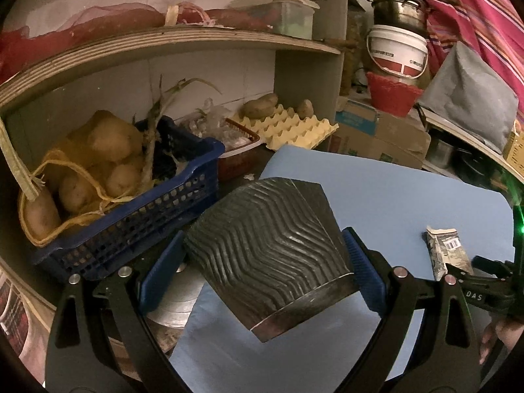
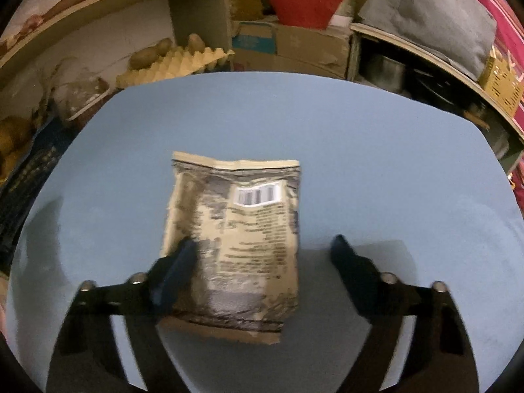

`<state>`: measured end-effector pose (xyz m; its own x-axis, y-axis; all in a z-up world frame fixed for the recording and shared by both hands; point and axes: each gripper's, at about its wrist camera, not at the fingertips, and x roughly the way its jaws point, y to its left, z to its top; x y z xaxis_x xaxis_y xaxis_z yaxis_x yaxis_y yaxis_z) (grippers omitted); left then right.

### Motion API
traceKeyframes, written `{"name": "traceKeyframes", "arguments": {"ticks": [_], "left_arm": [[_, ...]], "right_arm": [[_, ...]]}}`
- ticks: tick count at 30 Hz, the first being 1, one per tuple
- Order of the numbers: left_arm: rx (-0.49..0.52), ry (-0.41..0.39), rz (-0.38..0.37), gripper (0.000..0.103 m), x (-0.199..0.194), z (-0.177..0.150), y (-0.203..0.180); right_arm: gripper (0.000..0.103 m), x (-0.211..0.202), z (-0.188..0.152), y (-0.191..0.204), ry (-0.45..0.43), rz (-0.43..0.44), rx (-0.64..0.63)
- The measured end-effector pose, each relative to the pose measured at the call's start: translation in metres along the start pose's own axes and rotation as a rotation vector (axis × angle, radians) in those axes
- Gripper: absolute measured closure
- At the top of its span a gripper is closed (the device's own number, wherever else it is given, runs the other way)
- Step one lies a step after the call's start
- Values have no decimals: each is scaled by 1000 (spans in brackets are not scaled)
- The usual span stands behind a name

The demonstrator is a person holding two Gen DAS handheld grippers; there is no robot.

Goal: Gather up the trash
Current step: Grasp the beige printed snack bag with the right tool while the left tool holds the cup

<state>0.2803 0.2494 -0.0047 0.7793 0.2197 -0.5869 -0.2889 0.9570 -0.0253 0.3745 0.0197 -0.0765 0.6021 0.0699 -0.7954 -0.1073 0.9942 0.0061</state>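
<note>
Crate (image 1: 137,226) beside claw-held pot (image 1: 271,255); wrapper (image 2: 235,239) apart.

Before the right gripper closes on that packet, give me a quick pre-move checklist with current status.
1. Left gripper holds the dark ribbed bin: ok, clamped between both fingers.
2. Right gripper open: ok.
3. Beige crumpled snack packet between its fingers: not ok, packet sits toward the left finger, a gap on the right.
4. Packet flat on the blue table: ok.
5. Bin opening facing the packet: cannot tell.
</note>
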Motion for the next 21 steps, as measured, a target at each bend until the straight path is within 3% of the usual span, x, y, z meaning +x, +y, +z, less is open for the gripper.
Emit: {"name": "traceKeyframes", "arguments": {"ticks": [3, 9, 12, 18, 21], "left_arm": [[0, 5, -6, 12, 0, 0, -1], [19, 2, -12, 12, -5, -3, -8], [26, 2, -13, 12, -6, -4, -10], [21, 5, -32, 12, -8, -4, -13], [34, 2, -39, 12, -11, -6, -20]], "right_arm": [[49, -4, -1, 5, -4, 26, -26], [66, -9, -2, 3, -10, 57, -18], [85, -13, -3, 4, -22, 70, -23], [98, -26, -6, -9, -50, 83, 4], [99, -35, -9, -26, -61, 80, 32]]}}
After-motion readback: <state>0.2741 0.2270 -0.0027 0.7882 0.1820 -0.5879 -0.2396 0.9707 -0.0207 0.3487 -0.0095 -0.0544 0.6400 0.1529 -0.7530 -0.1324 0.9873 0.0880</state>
